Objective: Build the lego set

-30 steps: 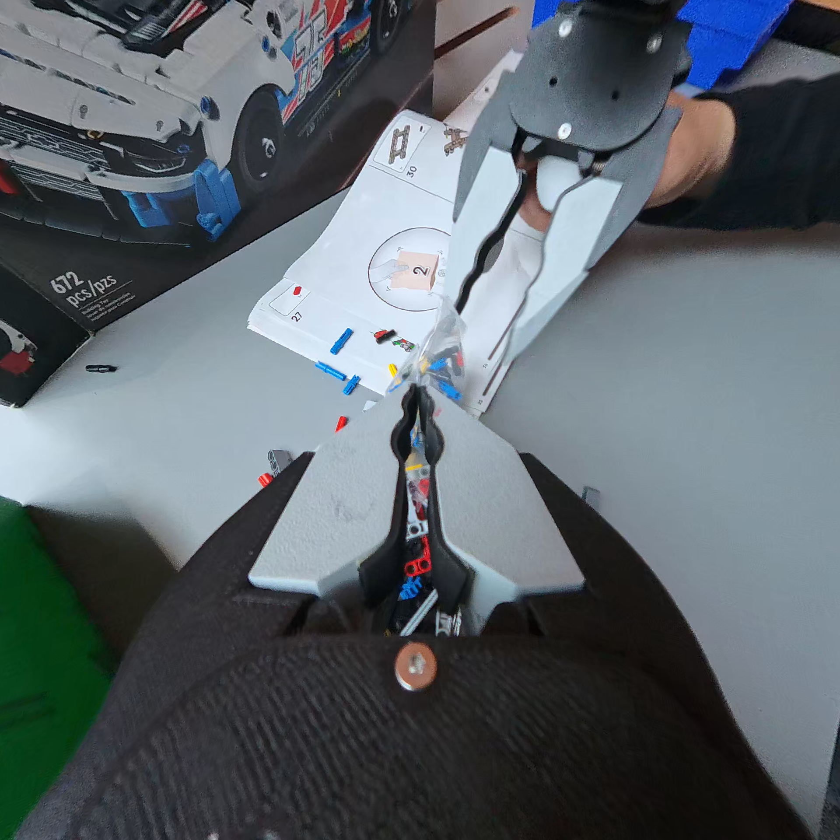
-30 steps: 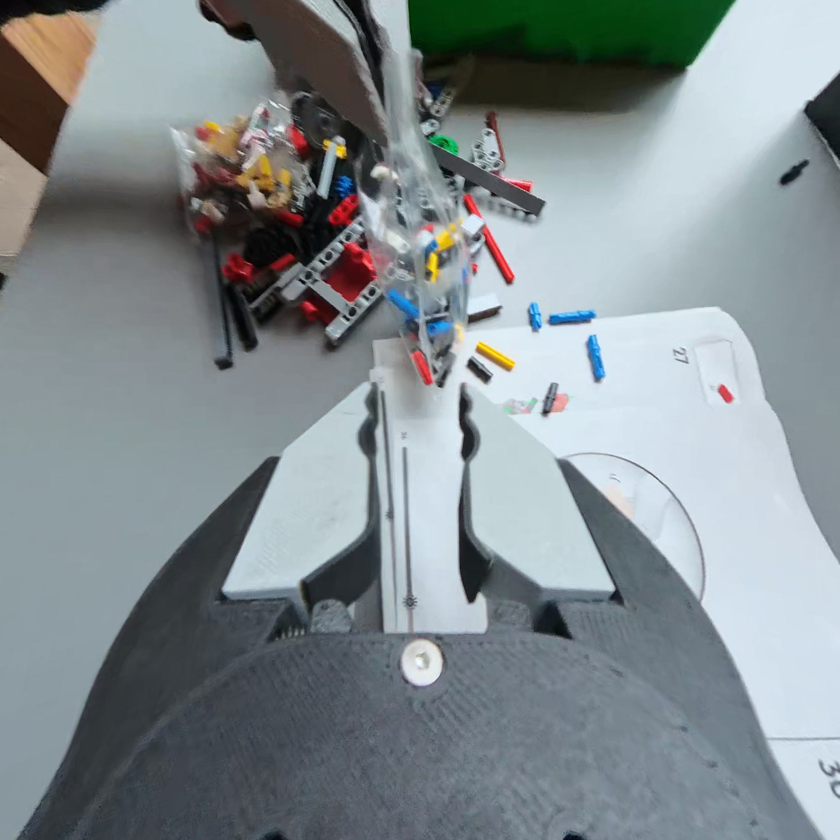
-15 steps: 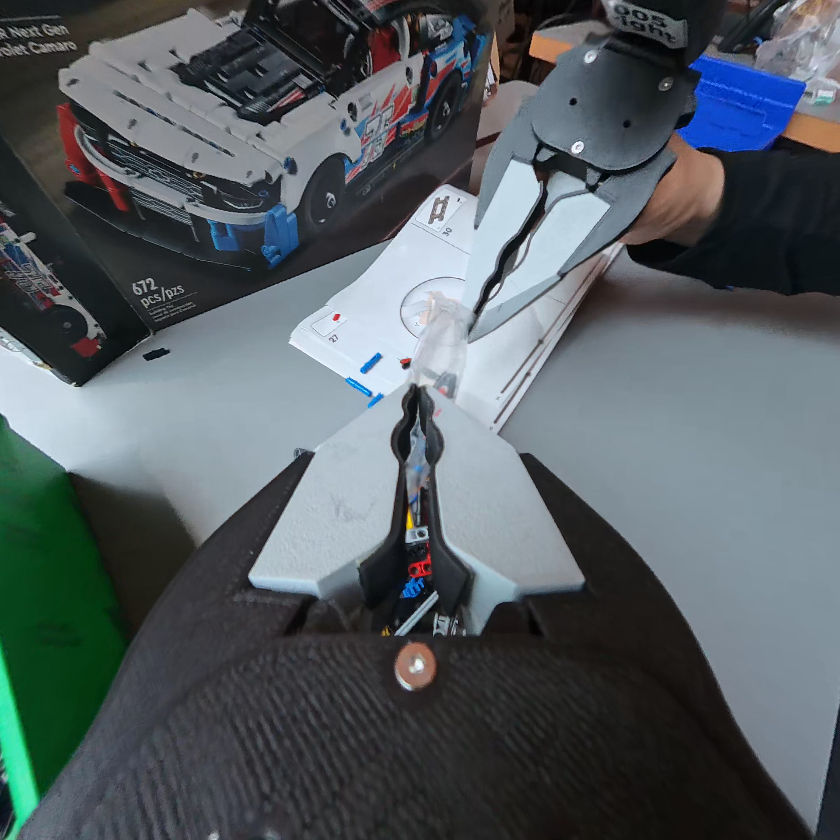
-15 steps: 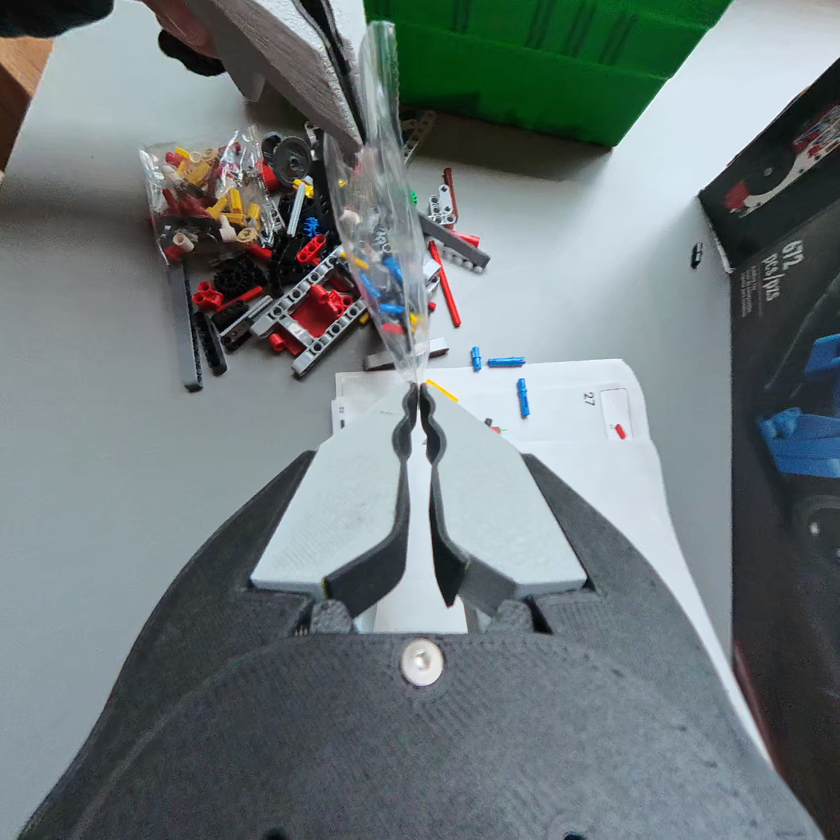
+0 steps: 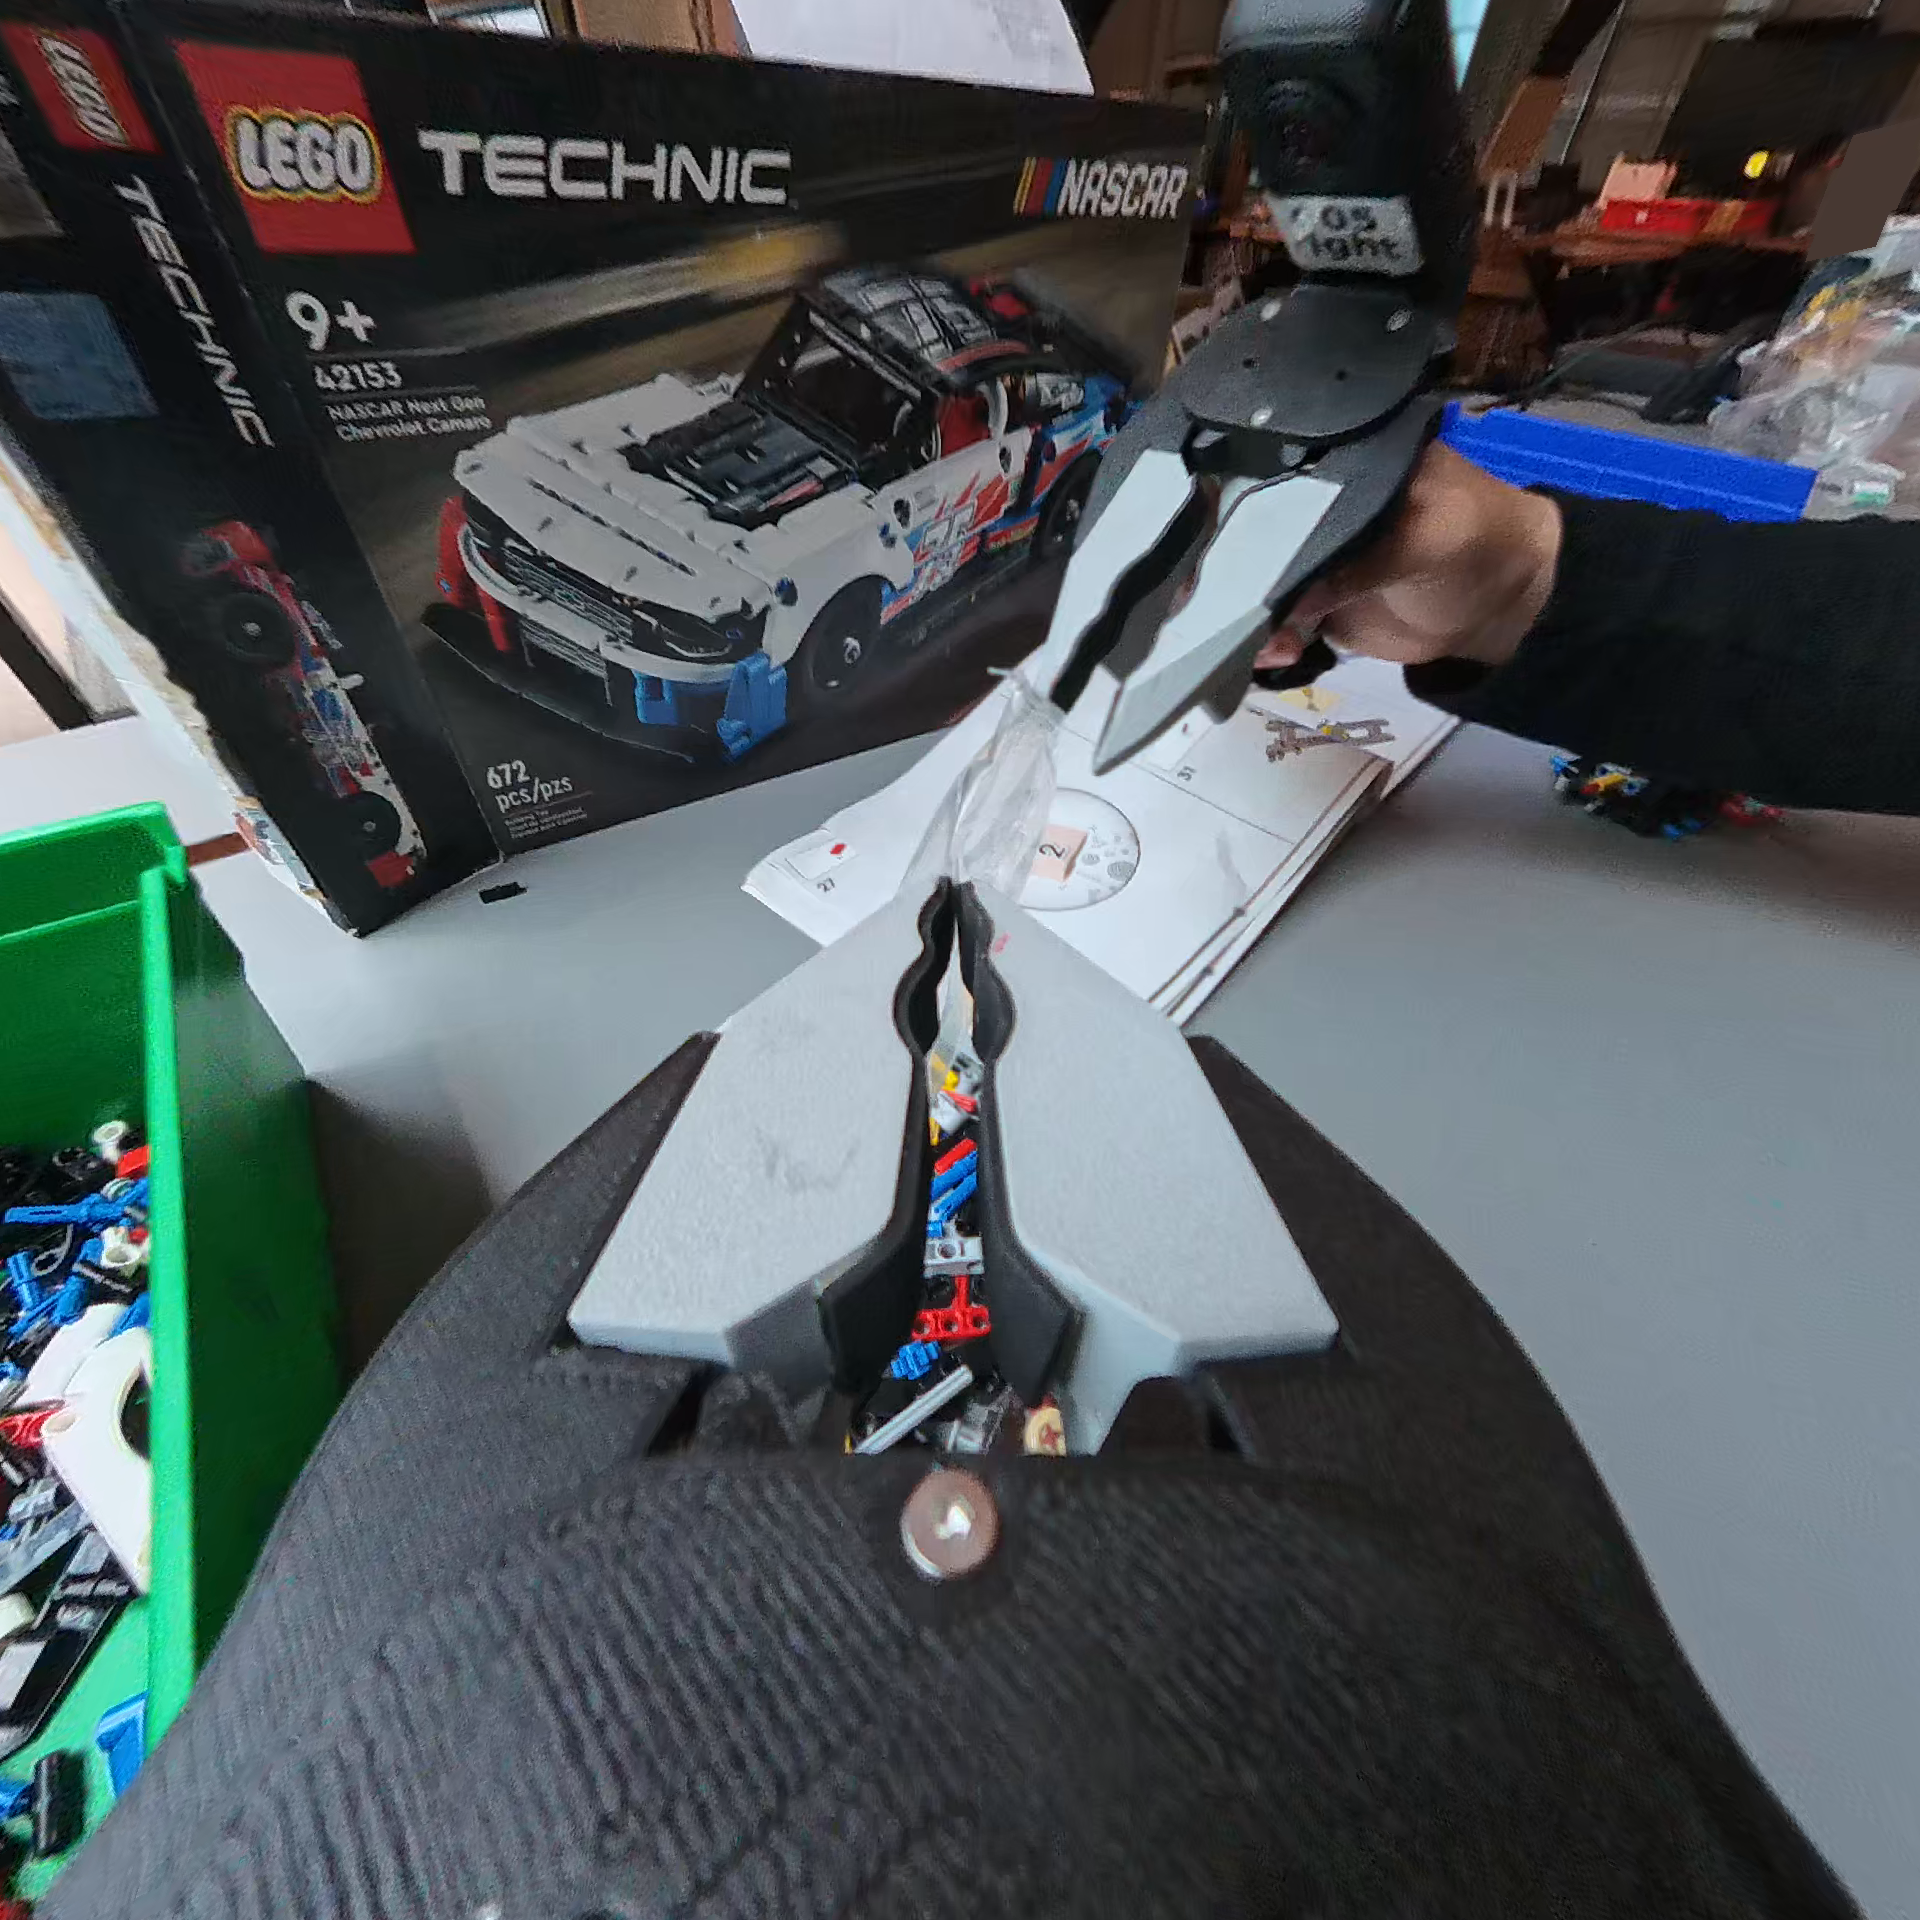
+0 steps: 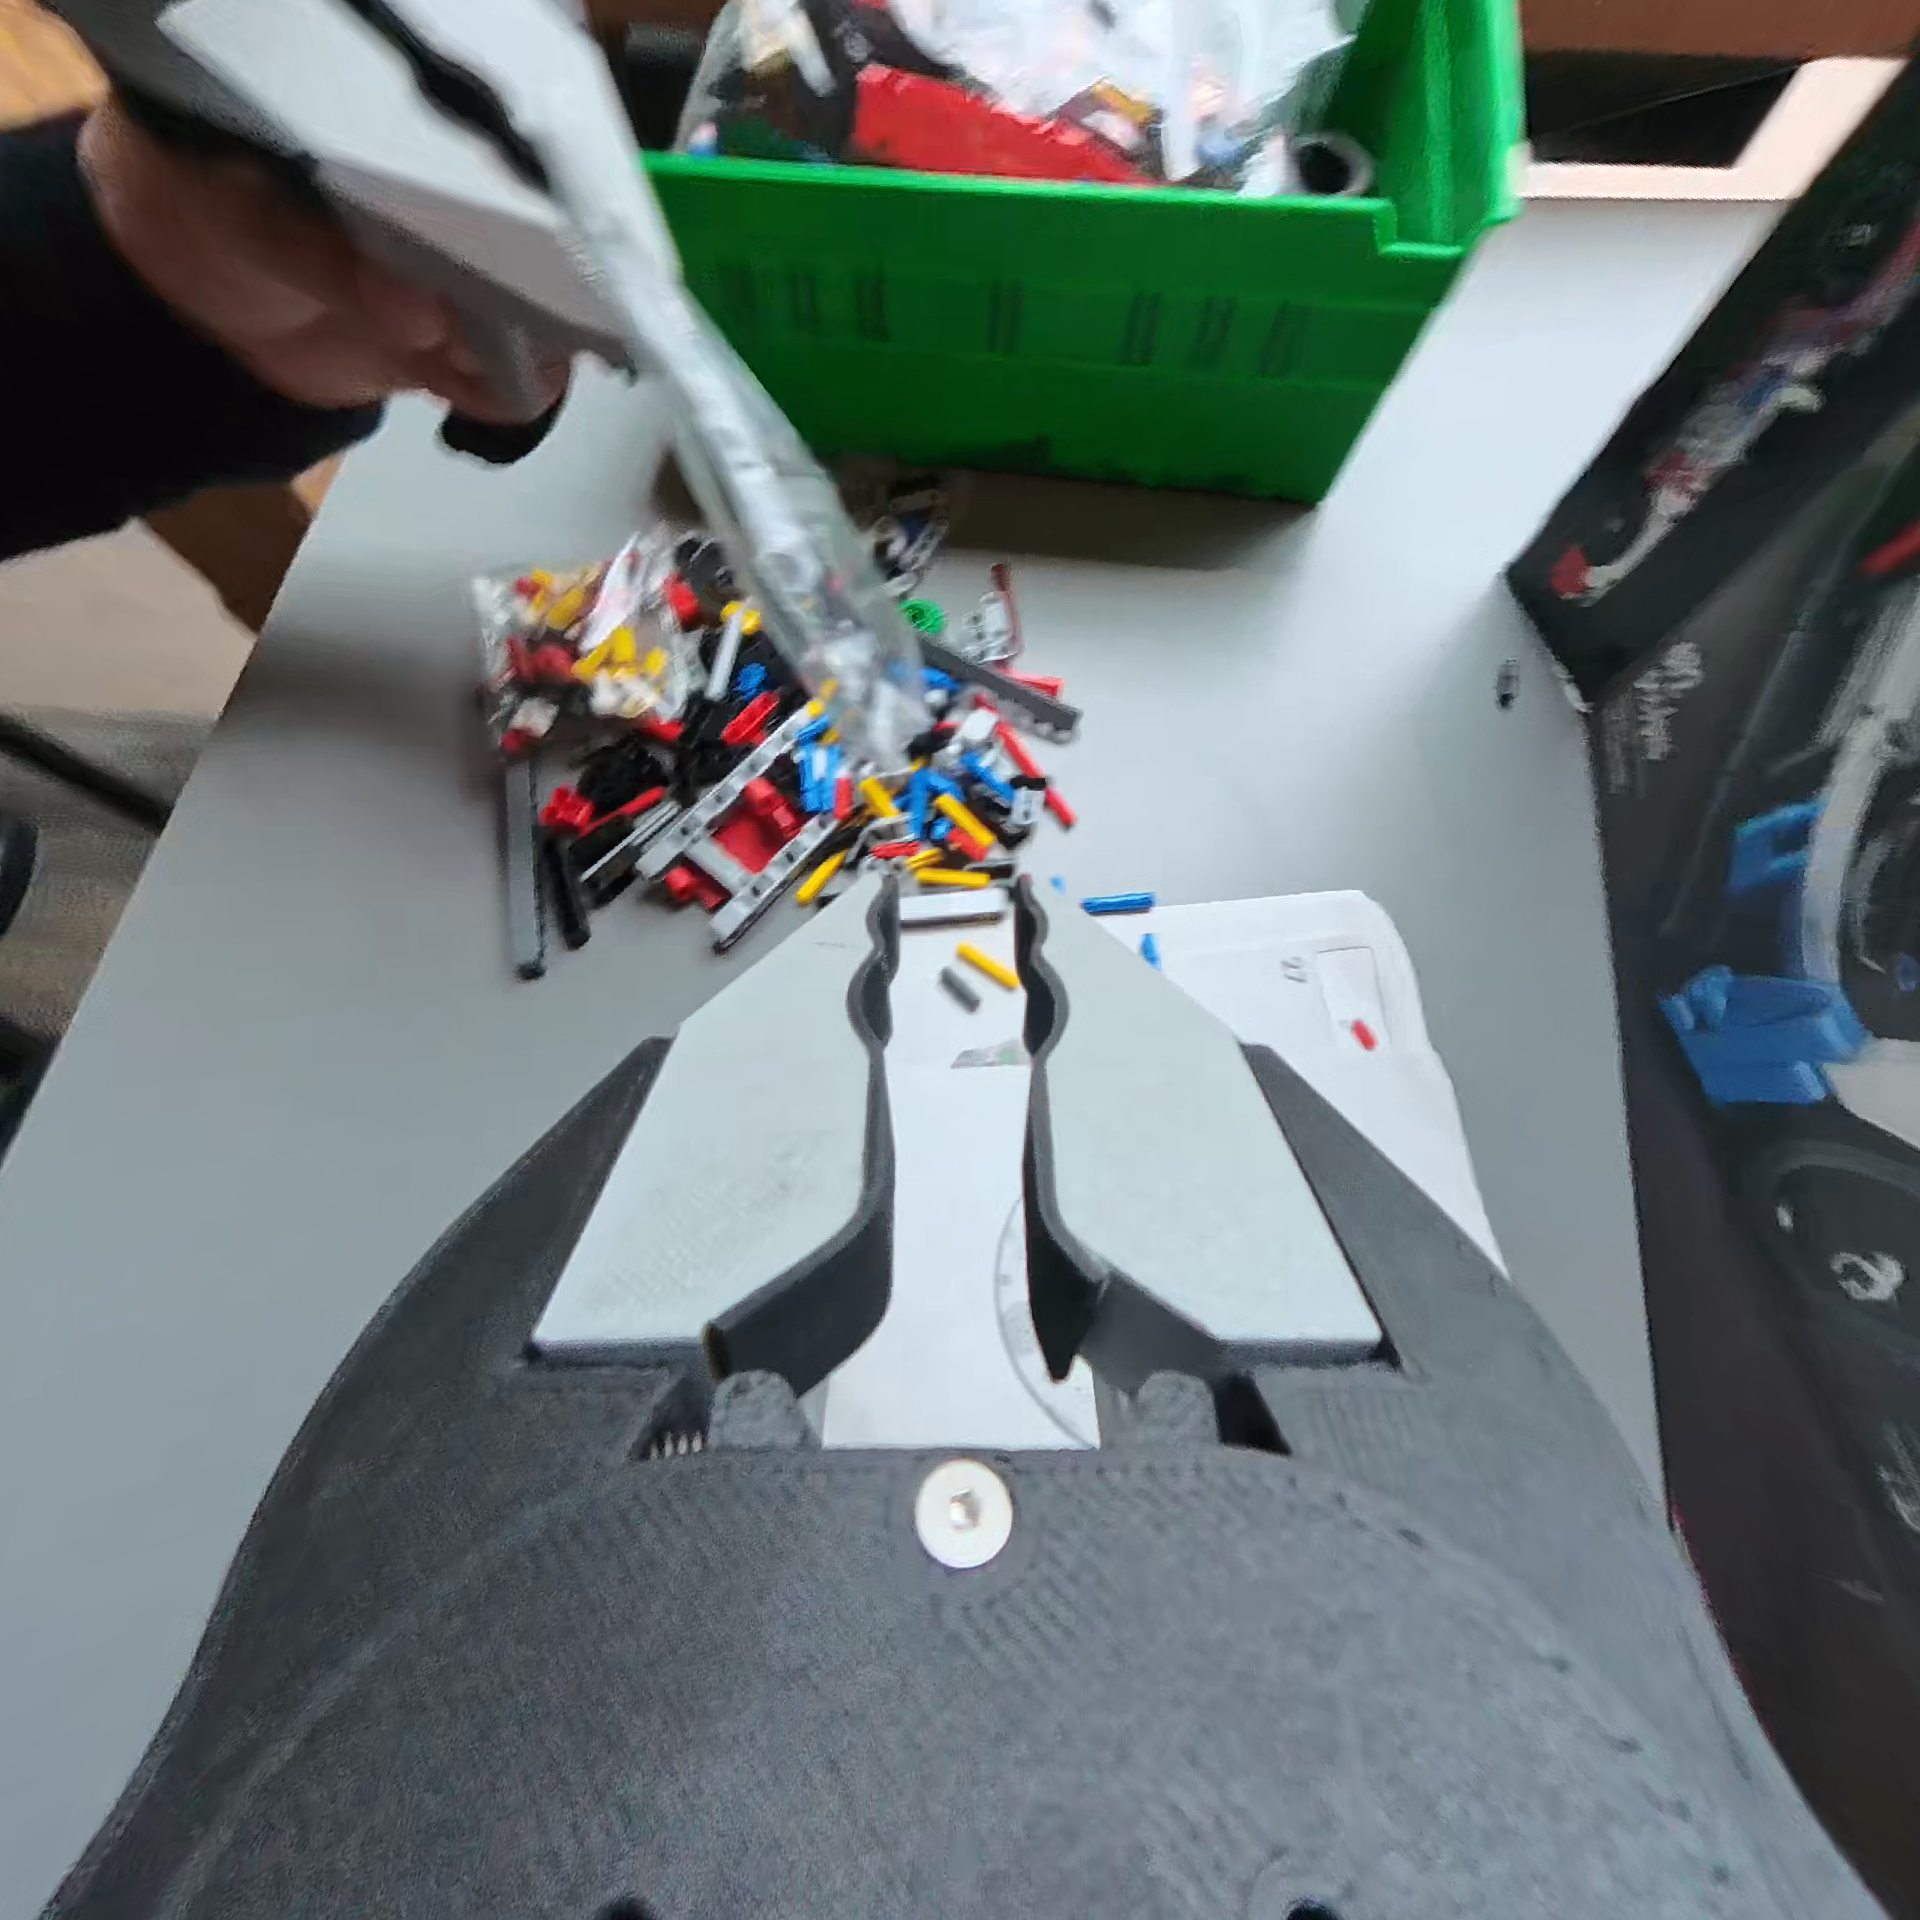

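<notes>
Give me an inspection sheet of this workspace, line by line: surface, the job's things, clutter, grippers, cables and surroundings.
Surface: grey table, a wooden floor past its edge.
Job's things: clear plastic bag hanging over the pile of loose pieces; sealed small bag beside the pile; open instruction booklet; set box standing upright.
Clutter: stray pins on the booklet; a small black piece near the box.
Grippers: left gripper shut on the bag; right gripper open, empty, just short of the bag's lower end.
Cables: nothing seen.
Surroundings: green bin holding more bags of parts; blurred shelves behind.
</notes>
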{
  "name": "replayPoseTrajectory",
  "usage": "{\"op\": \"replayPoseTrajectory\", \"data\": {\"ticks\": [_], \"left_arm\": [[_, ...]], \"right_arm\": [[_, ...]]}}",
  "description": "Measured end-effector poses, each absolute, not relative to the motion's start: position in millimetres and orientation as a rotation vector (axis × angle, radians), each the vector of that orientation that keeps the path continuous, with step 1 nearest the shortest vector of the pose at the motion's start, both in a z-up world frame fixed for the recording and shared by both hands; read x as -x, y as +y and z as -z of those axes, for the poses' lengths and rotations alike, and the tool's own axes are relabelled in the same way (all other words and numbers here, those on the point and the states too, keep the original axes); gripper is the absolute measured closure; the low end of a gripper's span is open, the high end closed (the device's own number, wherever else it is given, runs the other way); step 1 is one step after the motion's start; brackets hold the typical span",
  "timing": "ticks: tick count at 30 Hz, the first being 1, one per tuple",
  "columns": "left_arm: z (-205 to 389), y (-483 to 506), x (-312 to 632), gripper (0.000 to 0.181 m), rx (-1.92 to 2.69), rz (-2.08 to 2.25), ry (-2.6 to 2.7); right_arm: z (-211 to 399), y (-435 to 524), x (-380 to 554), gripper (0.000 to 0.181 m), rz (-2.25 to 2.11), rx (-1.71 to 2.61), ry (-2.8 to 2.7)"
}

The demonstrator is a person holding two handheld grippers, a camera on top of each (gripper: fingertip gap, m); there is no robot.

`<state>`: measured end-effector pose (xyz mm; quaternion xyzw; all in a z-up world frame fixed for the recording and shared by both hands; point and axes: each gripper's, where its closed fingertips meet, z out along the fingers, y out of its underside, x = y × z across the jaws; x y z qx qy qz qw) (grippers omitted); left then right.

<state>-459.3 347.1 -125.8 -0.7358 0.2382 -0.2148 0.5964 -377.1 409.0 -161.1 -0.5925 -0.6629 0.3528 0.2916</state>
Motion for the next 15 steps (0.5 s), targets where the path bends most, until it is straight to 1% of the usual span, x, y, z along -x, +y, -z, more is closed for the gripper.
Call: {"op": "replayPoseTrajectory", "data": {"ticks": [3, 6, 7, 11, 15], "left_arm": [[119, 345, 470, 0.181, 1.674, 0.444, 0.481], [112, 337, 480, 0.181, 1.630, 0.362, 0.408], [111, 332, 483, 0.181, 1.613, 0.337, 0.391], [107, 312, 493, 0.181, 1.528, 0.287, 0.326], [105, 296, 501, 0.181, 1.478, 0.329, 0.274]], "right_arm": [[156, 456, 392, 0.152, -0.897, 1.650, -1.518], [176, 500, 418, 0.141, -0.768, 1.765, -1.423], [186, 511, 430, 0.143, -0.730, 1.789, -1.437], [219, 550, 485, 0.143, -0.595, 1.838, -1.517], [244, 575, 523, 0.149, -0.529, 1.874, -1.573]]}}
